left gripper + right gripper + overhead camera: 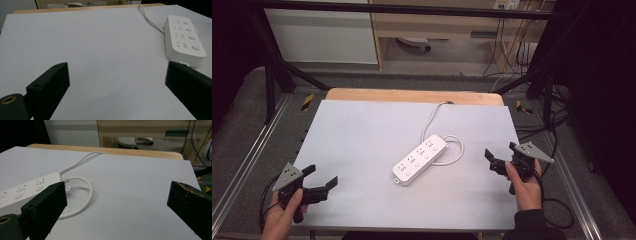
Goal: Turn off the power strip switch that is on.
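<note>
A white power strip (420,159) with several sockets and round buttons lies slantwise in the middle of the white table top (362,145); its white cable (451,150) loops beside it and runs off the far edge. My left gripper (321,176) is held at the near left corner, open and empty, well apart from the strip. From the left gripper view the power strip (184,38) lies ahead to the right. My right gripper (499,154) is at the right edge, open and empty. In the right gripper view the power strip (23,191) and cable loop (83,195) lie ahead on the left.
A wooden table edge (412,95) shows behind the white sheet. A black metal frame (272,80) surrounds the table, with cables (557,130) on the floor at the right. Beyond stand a wooden desk (437,25) and a white cabinet (322,35).
</note>
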Tool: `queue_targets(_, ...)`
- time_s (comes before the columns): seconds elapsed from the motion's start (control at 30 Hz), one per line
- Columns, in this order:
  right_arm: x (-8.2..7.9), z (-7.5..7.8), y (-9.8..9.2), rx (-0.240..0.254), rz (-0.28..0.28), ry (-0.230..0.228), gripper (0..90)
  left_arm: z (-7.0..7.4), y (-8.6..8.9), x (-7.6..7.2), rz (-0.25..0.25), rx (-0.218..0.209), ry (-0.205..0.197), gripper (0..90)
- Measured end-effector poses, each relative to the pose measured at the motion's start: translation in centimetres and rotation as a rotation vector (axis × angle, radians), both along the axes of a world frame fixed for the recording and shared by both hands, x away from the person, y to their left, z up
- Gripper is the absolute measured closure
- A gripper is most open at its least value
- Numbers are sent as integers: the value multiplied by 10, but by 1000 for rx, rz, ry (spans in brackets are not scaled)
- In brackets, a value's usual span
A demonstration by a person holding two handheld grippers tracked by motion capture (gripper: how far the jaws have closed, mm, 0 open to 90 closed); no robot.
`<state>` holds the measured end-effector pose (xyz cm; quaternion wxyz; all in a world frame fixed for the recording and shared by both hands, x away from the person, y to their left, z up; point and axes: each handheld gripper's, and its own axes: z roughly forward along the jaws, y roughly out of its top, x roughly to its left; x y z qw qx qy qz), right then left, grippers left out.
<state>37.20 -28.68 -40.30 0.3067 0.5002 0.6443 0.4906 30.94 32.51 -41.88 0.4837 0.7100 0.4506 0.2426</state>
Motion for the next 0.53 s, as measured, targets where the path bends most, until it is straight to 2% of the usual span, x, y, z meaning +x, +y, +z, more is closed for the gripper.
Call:
queue_targets(0.1,-3,-11,-5,3,-8,19,35,0,0,0,0,0,0,53)
queue_targets(0.2,-6,-22,-7,-40,-24,46,42,0,0,0,-1,2,0,53)
queue_targets(0.3,-7,-31,-5,-46,-4,81,37,0,-1,0,-2,3,-3,53)
queue_targets(0.43,-4,-43,2,-48,19,145,34,1,0,0,-3,5,-7,53)
queue_targets(0.53,-1,-51,6,-76,14,189,33,2,-1,-1,-5,2,-10,53)
